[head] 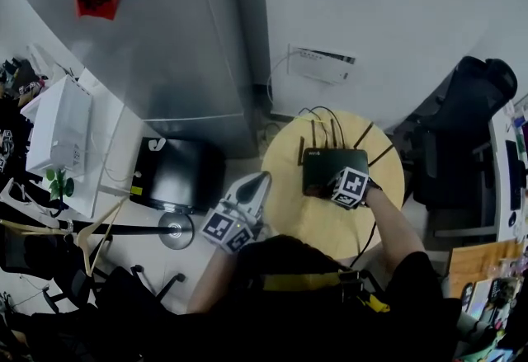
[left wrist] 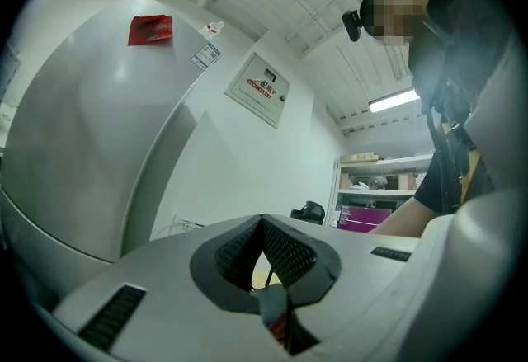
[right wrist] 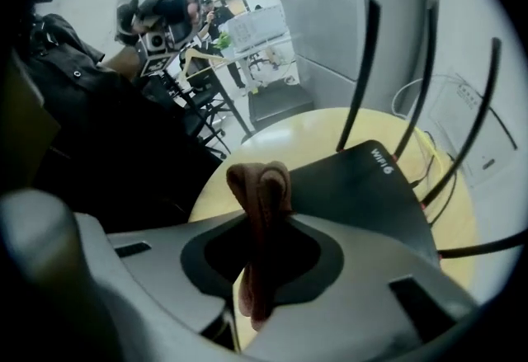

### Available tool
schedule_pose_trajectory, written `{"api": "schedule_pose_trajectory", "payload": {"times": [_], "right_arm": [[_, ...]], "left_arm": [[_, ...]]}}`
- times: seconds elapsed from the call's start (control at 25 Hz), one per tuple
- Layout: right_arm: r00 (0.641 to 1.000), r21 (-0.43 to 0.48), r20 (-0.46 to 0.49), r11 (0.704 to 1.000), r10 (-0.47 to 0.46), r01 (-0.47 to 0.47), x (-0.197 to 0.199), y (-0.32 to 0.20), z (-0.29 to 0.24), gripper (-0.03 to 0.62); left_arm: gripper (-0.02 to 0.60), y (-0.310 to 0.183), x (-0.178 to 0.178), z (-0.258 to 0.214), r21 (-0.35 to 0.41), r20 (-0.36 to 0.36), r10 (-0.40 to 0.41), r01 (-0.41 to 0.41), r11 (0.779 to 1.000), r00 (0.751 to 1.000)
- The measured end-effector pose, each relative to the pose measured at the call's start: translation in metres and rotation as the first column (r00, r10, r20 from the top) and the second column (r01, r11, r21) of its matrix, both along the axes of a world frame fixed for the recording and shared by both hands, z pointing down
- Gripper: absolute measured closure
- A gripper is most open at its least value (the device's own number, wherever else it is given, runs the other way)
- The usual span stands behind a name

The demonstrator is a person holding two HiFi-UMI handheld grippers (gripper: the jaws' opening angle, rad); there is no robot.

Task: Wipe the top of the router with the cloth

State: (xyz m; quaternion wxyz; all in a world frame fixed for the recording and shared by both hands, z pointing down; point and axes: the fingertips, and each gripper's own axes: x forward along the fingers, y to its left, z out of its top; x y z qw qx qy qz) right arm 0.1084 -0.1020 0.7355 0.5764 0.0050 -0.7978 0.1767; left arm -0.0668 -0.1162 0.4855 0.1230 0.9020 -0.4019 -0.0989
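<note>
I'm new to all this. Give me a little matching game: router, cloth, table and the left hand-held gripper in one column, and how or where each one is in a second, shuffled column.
Things:
1. router
2. cloth
3. table
4. left hand-held gripper

Descriptions:
A. round and pale yellow
B. pinched in the right hand-held gripper
C. shut on nothing, by the table's edge
D. black, antennas up, lying on the table

Pairs: 1-D, 2-B, 3-A, 4-C.
</note>
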Motion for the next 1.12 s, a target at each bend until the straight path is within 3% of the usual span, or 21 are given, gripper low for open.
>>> {"api": "schedule_pose_trajectory", "payload": {"times": [0.12, 0.2, 0.36, 0.64, 0.72, 0.92, 1.12], "right_arm": [[1.0, 0.125, -0.012, 0.992, 0.025, -0.023, 0.017, -0.029, -0.009, 0.534], [0.999, 0.251, -0.036, 0.968, 0.017, -0.007, 0.023, -0.052, -0.019, 0.534], [0.989, 0.509, -0.147, 0.858, 0.016, 0.061, 0.033, -0.104, -0.043, 0.534], [0.945, 0.655, -0.327, 0.728, 0.029, 0.205, 0.038, -0.152, -0.037, 0.534], [0.94, 0.648, -0.339, 0.735, 0.045, 0.199, 0.038, -0.155, -0.026, 0.534], [0.936, 0.548, -0.347, 0.822, 0.058, 0.152, 0.038, -0.14, 0.001, 0.533], [0.939, 0.467, -0.339, 0.877, 0.058, 0.114, 0.04, -0.121, 0.008, 0.533]], "left_arm": [[0.588, 0.003, 0.003, 0.003, -0.007, 0.003, 0.001, -0.001, 1.0, 1.0], [0.586, 0.0, 0.006, 0.002, -0.007, 0.016, 0.003, -0.003, 1.0, 1.0], [0.586, -0.01, 0.014, -0.008, 0.011, 0.046, 0.015, -0.015, 1.0, 0.999], [0.588, -0.012, 0.008, -0.011, 0.011, 0.047, -0.055, 0.054, 0.998, 0.997], [0.586, -0.01, 0.004, -0.005, -0.01, 0.048, -0.072, 0.072, 0.997, 0.996], [0.586, -0.005, -0.007, 0.004, -0.044, 0.053, -0.094, 0.096, 0.994, 0.994], [0.588, -0.005, -0.004, 0.007, -0.05, 0.058, -0.069, 0.072, 0.996, 0.996]]}}
